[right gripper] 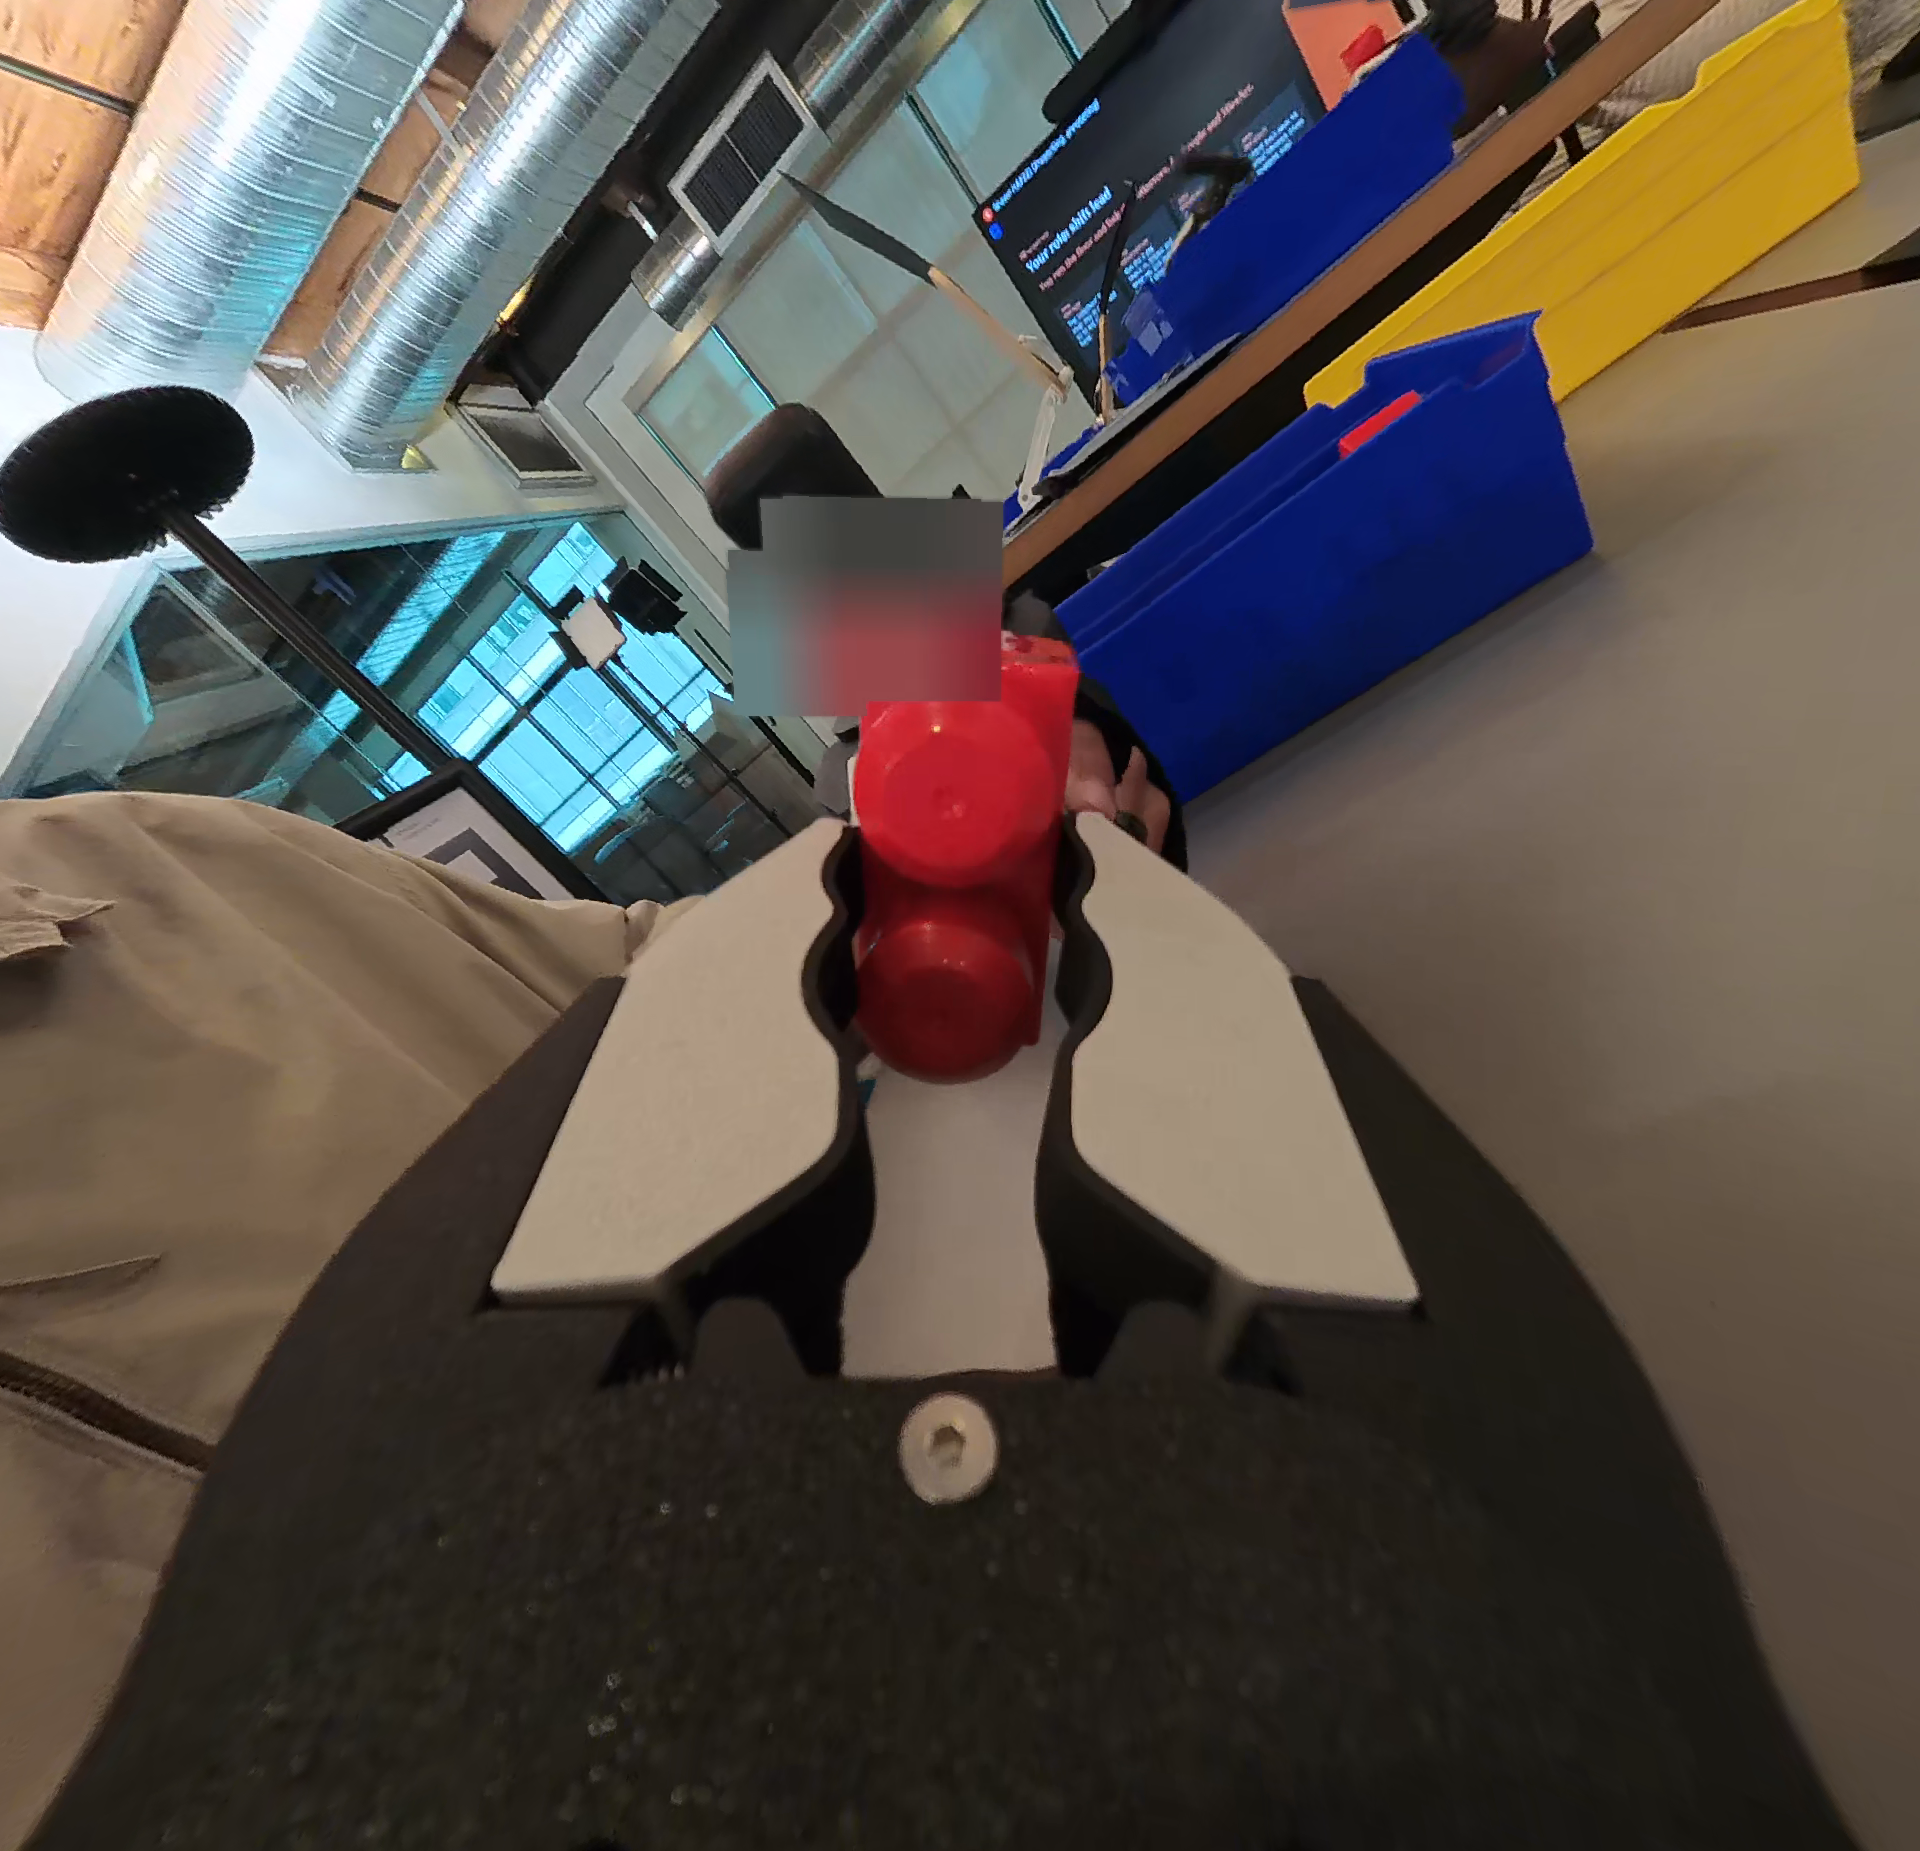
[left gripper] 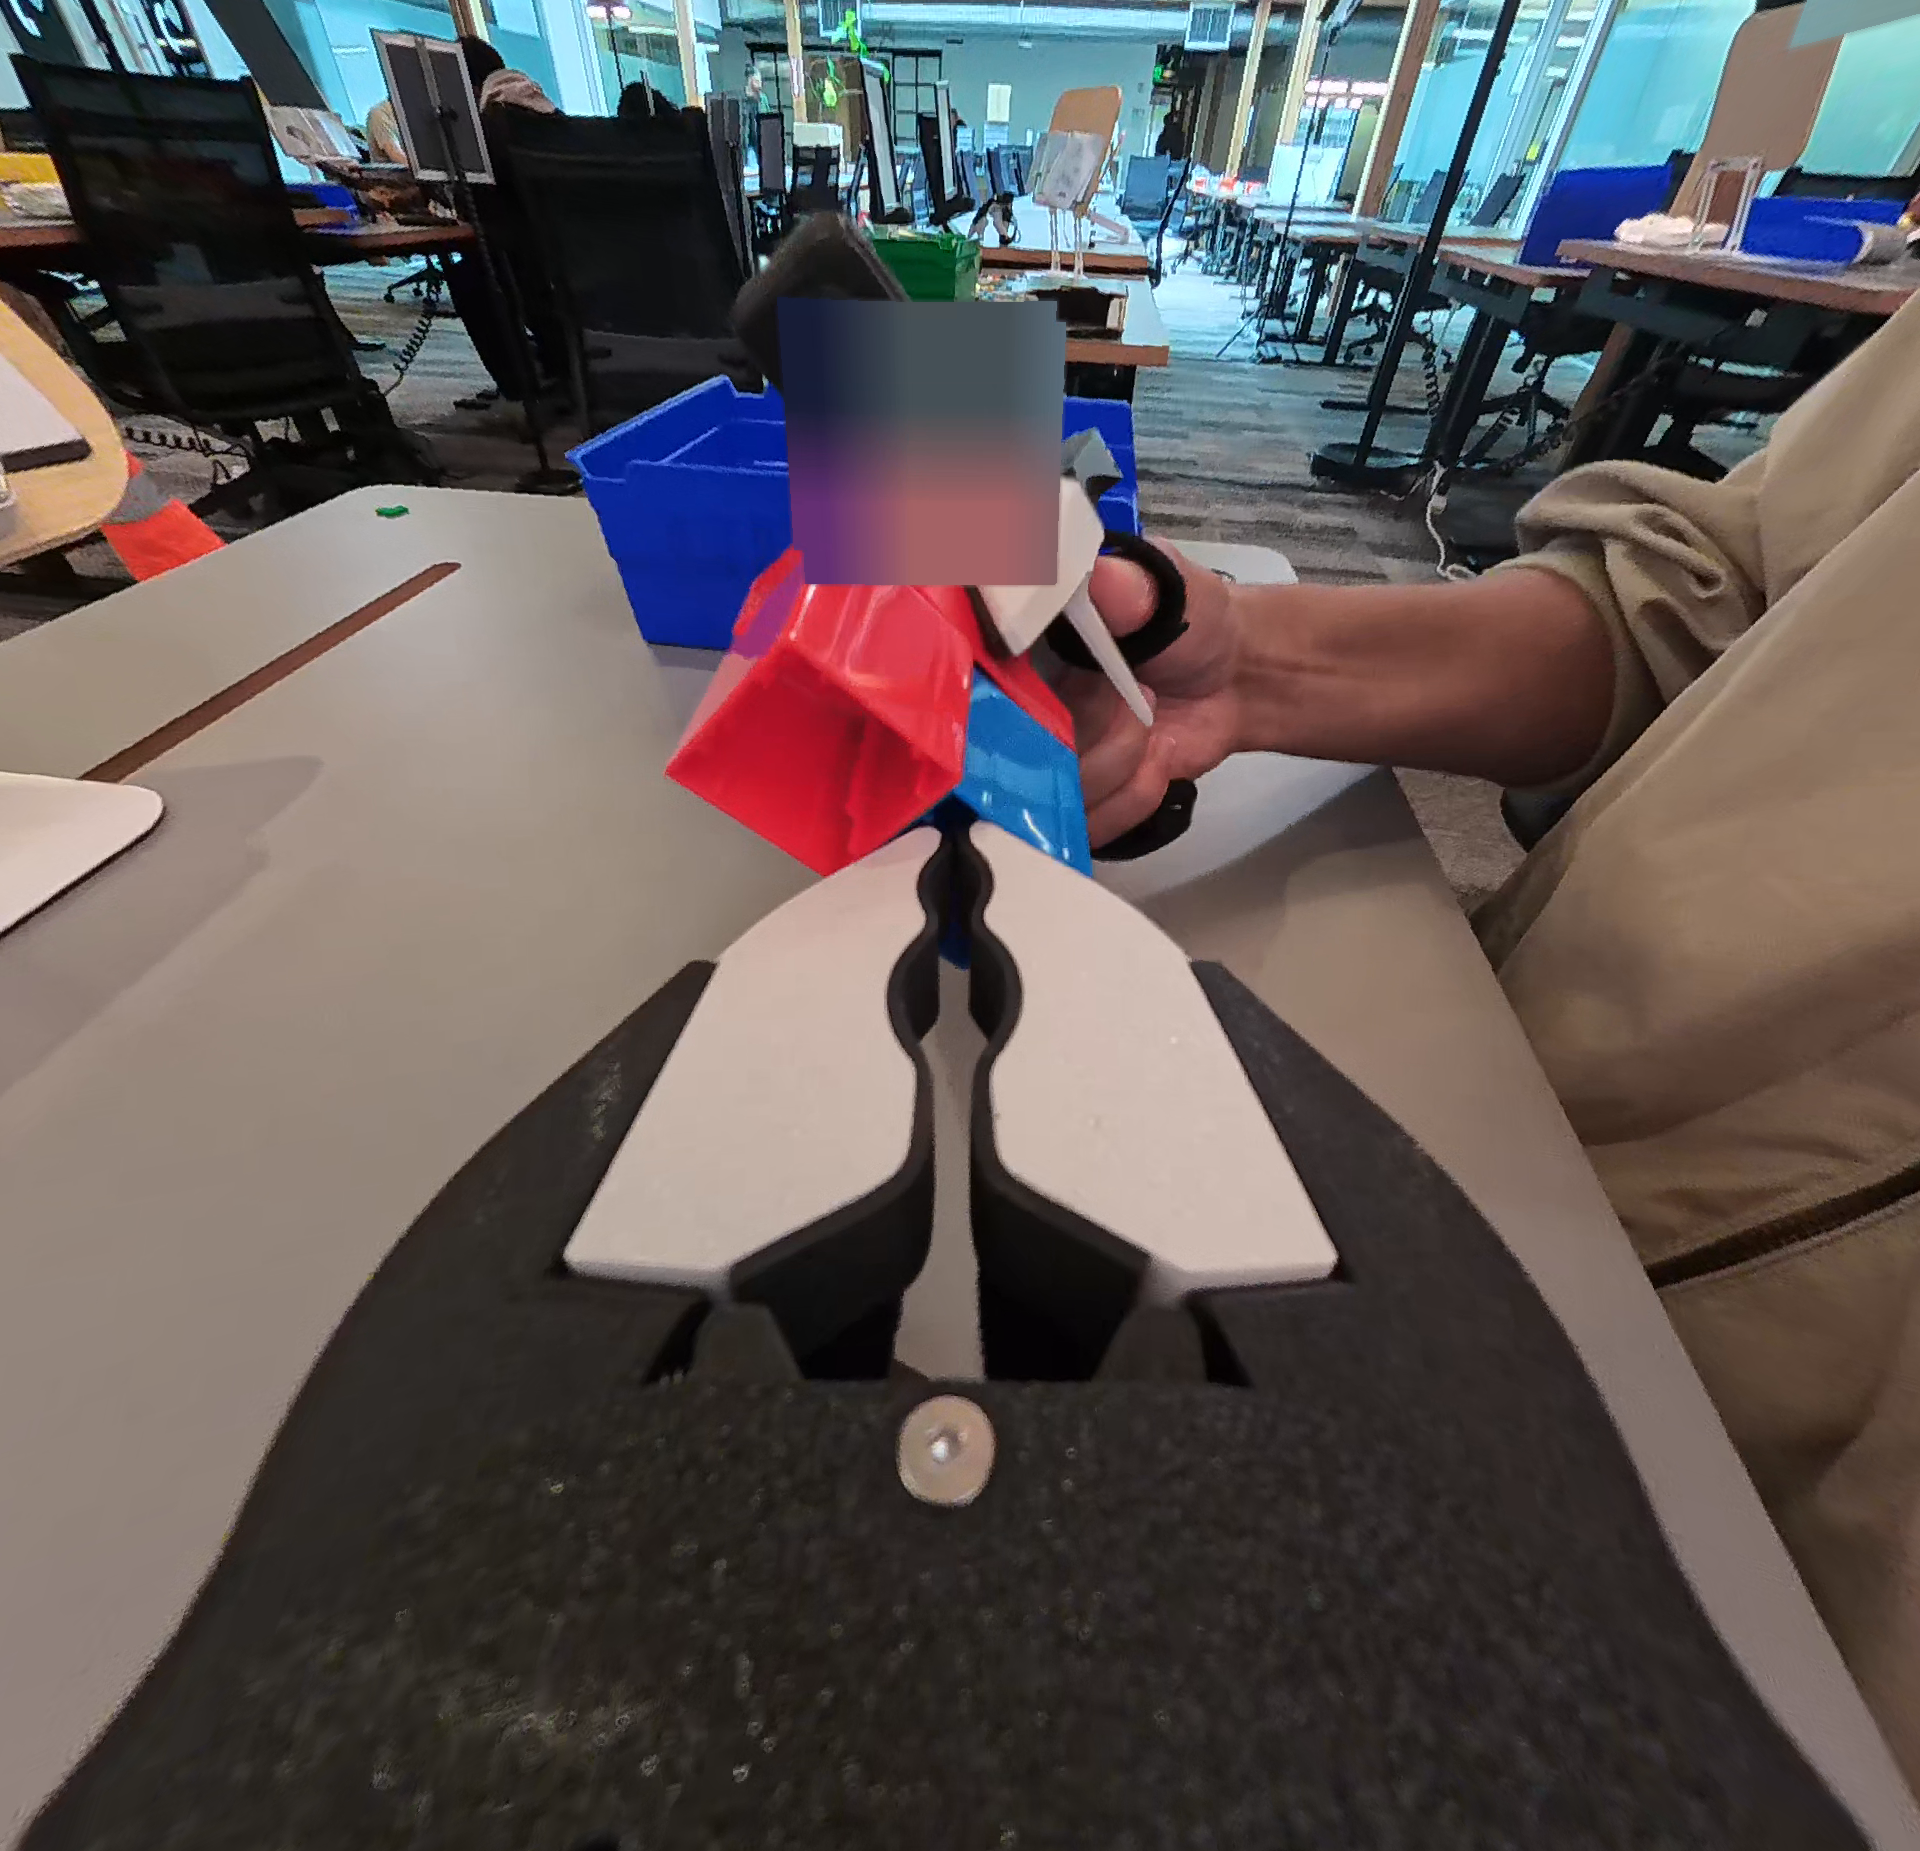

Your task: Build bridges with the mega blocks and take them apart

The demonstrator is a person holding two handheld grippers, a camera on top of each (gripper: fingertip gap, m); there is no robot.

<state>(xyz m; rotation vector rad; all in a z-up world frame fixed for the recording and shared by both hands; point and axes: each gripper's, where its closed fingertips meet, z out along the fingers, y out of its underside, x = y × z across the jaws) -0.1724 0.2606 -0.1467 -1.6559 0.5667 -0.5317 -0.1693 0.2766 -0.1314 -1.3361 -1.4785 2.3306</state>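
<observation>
A red mega block [left gripper: 821, 752] and a blue mega block [left gripper: 1023, 783] are joined and held tilted in the air above the grey table [left gripper: 416, 866]. My left gripper [left gripper: 954, 847] is shut on the blue block's near edge. In the right wrist view my right gripper [right gripper: 961, 856] is shut on the red block [right gripper: 951, 918], whose two round studs face the camera. In the left wrist view the right gripper's white finger [left gripper: 1039, 596] shows behind the blocks, held by a hand [left gripper: 1174, 700]; the rest is hidden by a blurred patch.
A blue bin [left gripper: 675, 534] stands on the table just behind the blocks; in the right wrist view [right gripper: 1330, 575] it holds a red block [right gripper: 1377, 419]. A yellow bin [right gripper: 1662, 212] lies beyond it. A white object [left gripper: 62, 835] sits at the left edge. A beige sleeve [left gripper: 1662, 762] is at the right. The tips of both grippers are at nearly the same place. Left tips and right tips are each some 40 cm from the white object [left gripper: 62, 835].
</observation>
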